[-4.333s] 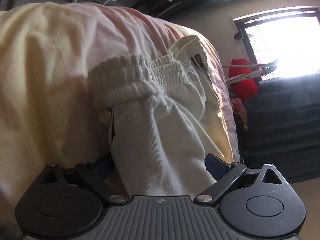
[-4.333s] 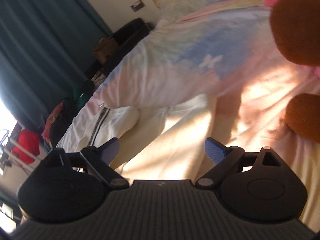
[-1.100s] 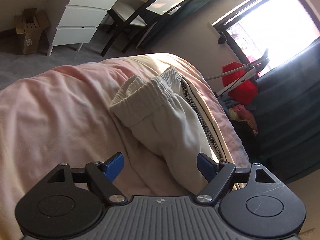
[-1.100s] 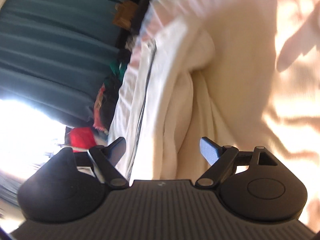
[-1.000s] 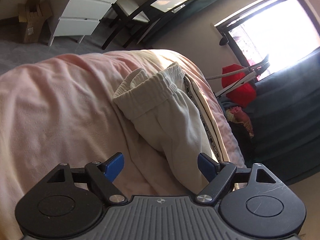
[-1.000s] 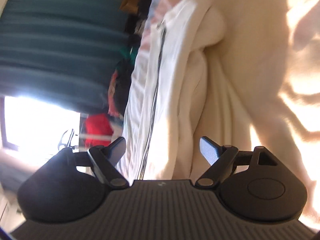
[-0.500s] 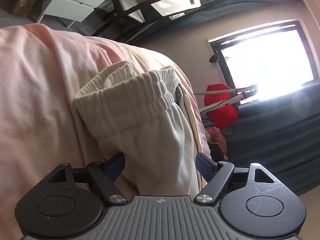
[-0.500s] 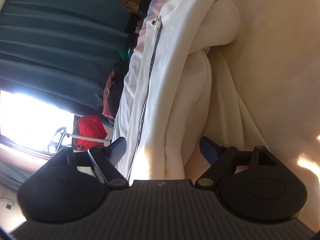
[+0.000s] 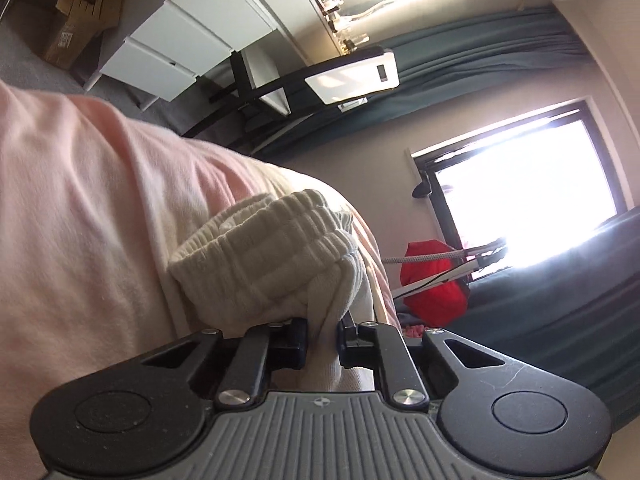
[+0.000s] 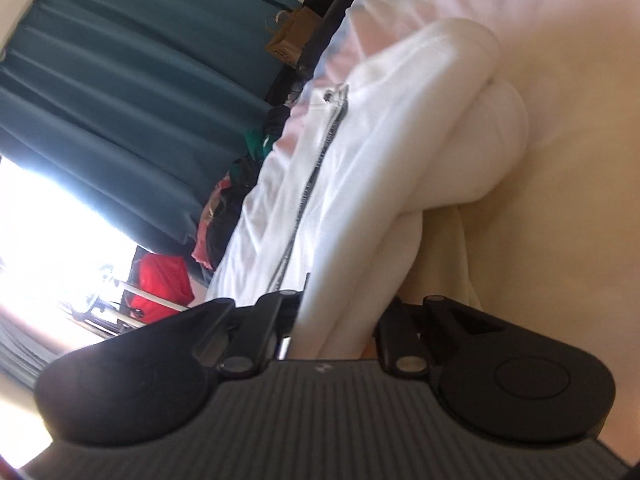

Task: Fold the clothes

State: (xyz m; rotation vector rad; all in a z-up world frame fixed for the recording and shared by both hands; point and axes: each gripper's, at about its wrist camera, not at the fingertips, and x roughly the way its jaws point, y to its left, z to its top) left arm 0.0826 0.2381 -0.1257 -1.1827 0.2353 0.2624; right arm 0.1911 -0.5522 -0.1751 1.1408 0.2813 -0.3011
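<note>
I have both claws biting on the cream-white ribbed cotton sweatpants (image 9: 280, 264), which lie on the pink and pale-yellow bed cover (image 9: 80, 220). The left claw (image 9: 323, 340) is closing at this moment with a bunch of the fabric squeezed between its jaws, which stand almost together; just ahead of it the gathered elastic waistband (image 9: 264, 240) humps up, so I judge this claw has the garment right below the waist end. The right claw (image 10: 336, 320) is closing too, with a thicker roll of the same white cloth running between its jaws and away ahead of it. That view is blurred, so I can't say for sure which part of the pants this is, though a dark printed side stripe (image 10: 316, 172) runs along the cloth just to the left of the claw.

The two grips make sense to me: two spaced holds let me lift a soft thing without it sagging into a heap, then lay it flat or fold it over. The pants sit close to the bed's edge, beyond which are teal curtains (image 10: 120, 80) and a red bag (image 9: 432, 280), so I'd draw the cloth inward, not outward. The fold itself is not yet made.
</note>
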